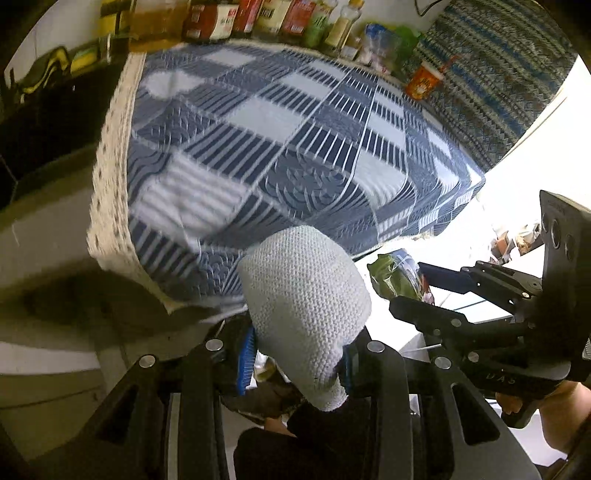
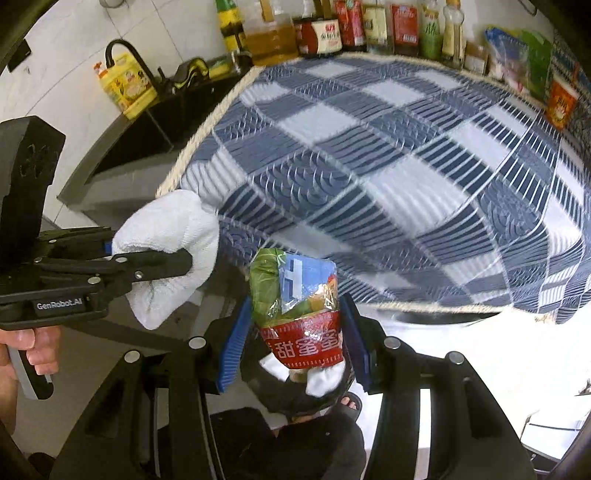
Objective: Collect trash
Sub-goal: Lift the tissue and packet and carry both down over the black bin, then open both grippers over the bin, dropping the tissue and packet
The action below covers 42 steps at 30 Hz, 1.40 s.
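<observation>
Checked cloth (image 1: 295,140) blurry. Bottles (image 1: 280,18) at back cut off by top edge, labels too blurry to read. White cloth (image 1: 306,306) hides left gripper's (image 1: 295,354) tips.

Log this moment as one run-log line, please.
left gripper: shut on white cloth | right gripper: shut on snack wrapper | both beyond edge of checked tablecloth | bin: not identifiable
</observation>
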Each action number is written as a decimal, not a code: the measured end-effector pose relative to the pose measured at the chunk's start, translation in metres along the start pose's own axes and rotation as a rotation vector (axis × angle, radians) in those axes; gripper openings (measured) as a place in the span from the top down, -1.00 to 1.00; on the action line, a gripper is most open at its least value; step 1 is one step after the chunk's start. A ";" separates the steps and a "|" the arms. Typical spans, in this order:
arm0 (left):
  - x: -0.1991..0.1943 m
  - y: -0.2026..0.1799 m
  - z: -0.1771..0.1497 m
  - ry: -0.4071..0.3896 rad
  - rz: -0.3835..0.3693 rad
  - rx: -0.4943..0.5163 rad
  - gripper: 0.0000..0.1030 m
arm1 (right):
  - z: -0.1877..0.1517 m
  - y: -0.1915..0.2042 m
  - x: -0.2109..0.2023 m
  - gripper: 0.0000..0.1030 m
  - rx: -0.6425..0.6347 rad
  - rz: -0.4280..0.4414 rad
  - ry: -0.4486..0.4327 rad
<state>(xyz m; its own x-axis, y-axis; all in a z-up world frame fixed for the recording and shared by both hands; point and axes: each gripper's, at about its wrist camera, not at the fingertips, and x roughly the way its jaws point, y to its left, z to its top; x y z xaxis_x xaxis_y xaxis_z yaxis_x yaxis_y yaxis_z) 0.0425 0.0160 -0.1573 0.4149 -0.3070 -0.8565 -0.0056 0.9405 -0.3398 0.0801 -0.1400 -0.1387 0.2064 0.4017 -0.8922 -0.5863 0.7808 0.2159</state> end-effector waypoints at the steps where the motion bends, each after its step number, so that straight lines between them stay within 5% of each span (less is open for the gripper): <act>1: 0.004 0.002 -0.003 0.007 0.001 -0.009 0.35 | -0.003 0.000 0.003 0.04 -0.004 0.003 0.007; 17: 0.092 0.034 -0.066 0.238 0.020 -0.246 0.34 | -0.033 -0.023 0.073 0.04 0.008 0.109 0.200; 32: 0.121 0.052 -0.094 0.294 0.023 -0.407 0.30 | -0.035 -0.035 0.115 0.03 0.044 0.179 0.320; 35: 0.121 0.053 -0.095 0.293 0.028 -0.424 0.10 | -0.034 -0.040 0.120 0.02 0.071 0.191 0.332; 37: 0.123 0.055 -0.096 0.299 0.014 -0.440 -0.23 | -0.034 -0.042 0.122 -0.13 0.087 0.206 0.336; 38: 0.123 0.056 -0.096 0.300 0.018 -0.449 -0.25 | -0.034 -0.044 0.123 -0.38 0.098 0.209 0.337; 42: 0.123 0.058 -0.096 0.304 0.038 -0.449 -0.25 | -0.034 -0.051 0.121 -0.41 0.142 0.221 0.335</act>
<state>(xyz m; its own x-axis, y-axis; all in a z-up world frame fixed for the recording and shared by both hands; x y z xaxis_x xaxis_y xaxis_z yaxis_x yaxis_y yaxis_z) 0.0054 0.0186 -0.3192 0.1256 -0.3645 -0.9227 -0.4312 0.8176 -0.3816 0.1081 -0.1474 -0.2714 -0.1920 0.4075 -0.8928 -0.4689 0.7611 0.4482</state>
